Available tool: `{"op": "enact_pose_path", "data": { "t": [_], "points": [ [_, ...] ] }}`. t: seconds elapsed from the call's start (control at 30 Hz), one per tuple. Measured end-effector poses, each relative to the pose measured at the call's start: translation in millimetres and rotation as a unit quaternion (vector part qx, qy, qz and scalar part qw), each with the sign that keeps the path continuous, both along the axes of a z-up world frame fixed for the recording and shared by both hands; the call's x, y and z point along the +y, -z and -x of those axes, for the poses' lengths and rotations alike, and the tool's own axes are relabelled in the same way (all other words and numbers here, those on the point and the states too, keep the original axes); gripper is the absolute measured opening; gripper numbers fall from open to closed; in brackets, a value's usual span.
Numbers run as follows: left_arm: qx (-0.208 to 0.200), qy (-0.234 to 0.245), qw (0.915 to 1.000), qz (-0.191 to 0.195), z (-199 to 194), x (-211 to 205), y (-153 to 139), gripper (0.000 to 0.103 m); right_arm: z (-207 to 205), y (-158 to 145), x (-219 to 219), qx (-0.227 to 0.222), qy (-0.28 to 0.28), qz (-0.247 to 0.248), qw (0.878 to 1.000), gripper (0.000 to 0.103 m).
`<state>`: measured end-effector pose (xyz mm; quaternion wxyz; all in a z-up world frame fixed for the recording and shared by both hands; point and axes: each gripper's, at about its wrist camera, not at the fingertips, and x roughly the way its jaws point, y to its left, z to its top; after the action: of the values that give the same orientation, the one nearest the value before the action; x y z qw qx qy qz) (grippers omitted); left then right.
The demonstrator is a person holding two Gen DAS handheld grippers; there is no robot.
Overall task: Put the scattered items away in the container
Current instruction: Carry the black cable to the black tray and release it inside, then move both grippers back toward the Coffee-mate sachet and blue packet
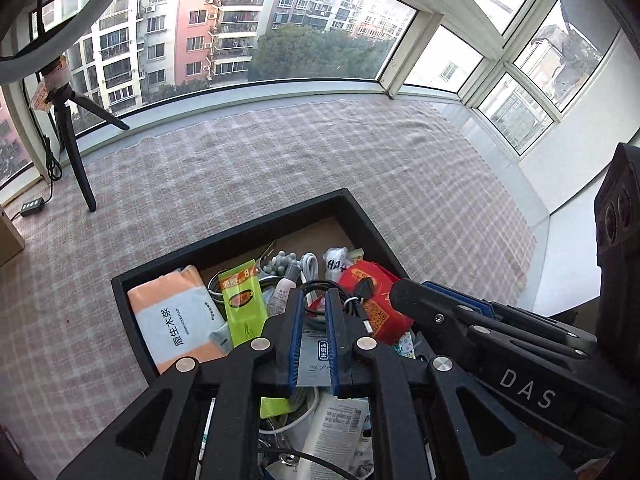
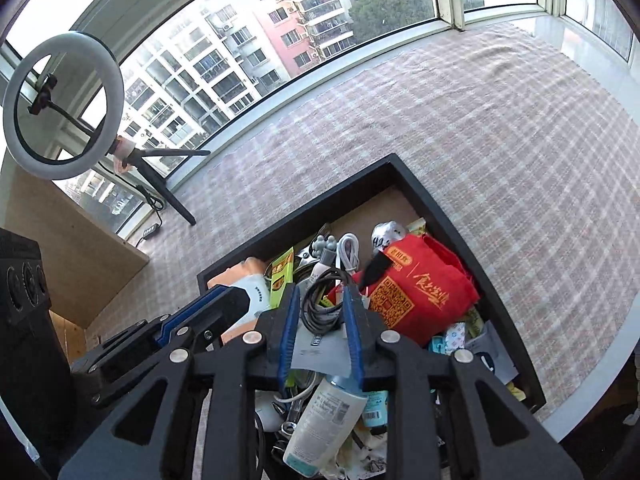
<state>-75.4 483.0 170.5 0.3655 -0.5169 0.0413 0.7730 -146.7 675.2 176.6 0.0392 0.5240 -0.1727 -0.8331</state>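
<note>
Already the black container [image 2: 472, 248] sits heaped on the checked cloth [image 2: 480, 120], its near half crowded with a red pouch [image 2: 420, 292], an orange tissue pack [image 1: 176, 312], a green sachet [image 1: 242, 300], a coiled dark cable [image 2: 320, 300], a white cable [image 2: 350, 250] and a pale bottle [image 2: 320, 424]. Both tools hover over this pile: the left gripper [image 1: 313, 300] and the right gripper [image 2: 322, 294] each show a narrow gap between blue pads, with nothing visibly pinched. Judging by the bare cloth beyond, the gathering looks nearly finished. Next would be a check for strays outside the rim, or pressing the heap flatter. A ring light [image 2: 64, 106] on its tripod stands far left by the window [image 2: 280, 40].
</note>
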Motion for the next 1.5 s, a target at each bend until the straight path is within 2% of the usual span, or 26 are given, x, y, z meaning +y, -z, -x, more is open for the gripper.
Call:
{"op": "enact_pose_path", "data": {
  "t": [0.1,0.3,0.53,0.6,0.7,0.97,1.07,1.13,1.17,1.37,1.5],
  "points": [
    [-0.003,-0.004,1.0,-0.002,1.6,-2.8,-0.8,0.009,2.4,-0.4,1.0,0.0,-0.005,0.002,1.0,0.028],
    [-0.009,-0.021,0.9997,0.001,6.9,-23.3,4.4,0.009,5.1,6.2,-10.8,-0.002,-0.016,0.003,1.0,0.029],
    [-0.009,-0.063,0.998,0.004,13.9,-77.7,5.7,0.009,6.4,7.7,-52.5,0.002,-0.057,0.008,0.998,0.029],
    [-0.006,-0.078,0.997,0.004,15.7,-98.9,4.6,0.009,5.9,7.7,-69.8,0.003,-0.073,0.008,0.997,0.029],
    [-0.007,-0.103,0.9946,0.0,18.9,-135.0,4.6,0.014,4.3,9.3,-98.2,0.003,-0.098,0.006,0.995,0.031],
    [-0.01,-0.17,0.9853,0.016,22.2,-231.9,15.7,0.015,-11.5,16.7,-177.8,-0.002,-0.158,0.004,0.987,0.034],
    [-0.008,-0.19,0.9814,0.025,18.9,-267.0,20.7,0.023,-22.1,18.8,-210.1,-0.003,-0.182,0.001,0.983,0.039],
    [-0.002,-0.201,0.979,0.035,15.1,-290.6,24.0,0.034,-29.7,20.9,-232.6,-0.005,-0.201,0.002,0.98,0.04],
    [0.001,-0.207,0.9775,0.041,13.3,-303.2,25.2,0.036,-33.6,21.9,-244.4,-0.006,-0.21,0.001,0.978,0.041],
    [0.001,-0.25,0.9657,0.071,4.7,-386.4,42.5,0.037,-61.1,34.2,-319.2,-0.015,-0.266,-0.011,0.964,0.044],
    [-0.008,-0.285,0.9544,0.088,0.8,-447.2,56.4,0.037,-80.7,43.9,-369.6,-0.024,-0.303,-0.017,0.952,0.044]
  ]
}}
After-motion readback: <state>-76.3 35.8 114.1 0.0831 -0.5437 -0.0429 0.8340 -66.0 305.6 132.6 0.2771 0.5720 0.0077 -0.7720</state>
